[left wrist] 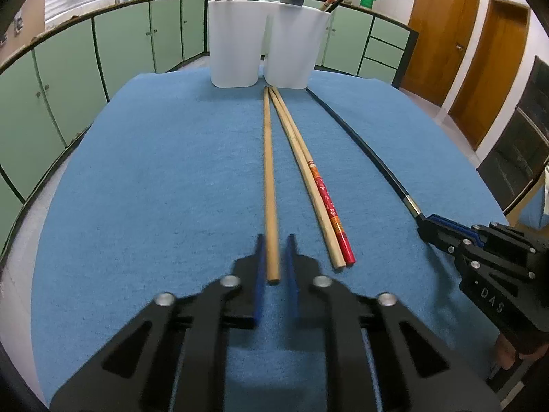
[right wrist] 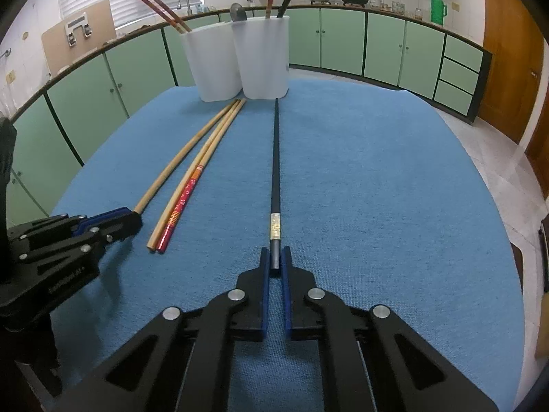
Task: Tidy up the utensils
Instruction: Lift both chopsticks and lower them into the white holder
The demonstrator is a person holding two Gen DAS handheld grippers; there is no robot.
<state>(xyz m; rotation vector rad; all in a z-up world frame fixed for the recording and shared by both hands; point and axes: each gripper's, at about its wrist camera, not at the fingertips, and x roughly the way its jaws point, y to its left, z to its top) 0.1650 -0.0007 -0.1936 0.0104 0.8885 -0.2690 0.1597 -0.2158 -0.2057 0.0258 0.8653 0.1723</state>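
On the blue cloth (left wrist: 154, 171) lies a plain wooden chopstick (left wrist: 268, 171), and my left gripper (left wrist: 274, 240) is shut on its near end. A black chopstick (right wrist: 275, 171) with a gold band lies to the right, its near end pinched by my shut right gripper (right wrist: 274, 252). Between them a second wooden chopstick (left wrist: 302, 171) and a red-patterned chopstick (left wrist: 331, 213) rest side by side, untouched. Two white holders (left wrist: 235, 41) (left wrist: 296, 48) stand at the far end with chopsticks upright in them. In the right wrist view the left gripper (right wrist: 133, 218) grips the wooden chopstick (right wrist: 175, 163).
The right holder (right wrist: 262, 58) also carries a grey spoon (right wrist: 237, 12). The cloth's edges drop off on both sides. Green cabinets (right wrist: 343, 41) ring the room, and wooden doors (left wrist: 442, 34) stand at the right. A person's hand (left wrist: 511, 353) shows at the right edge.
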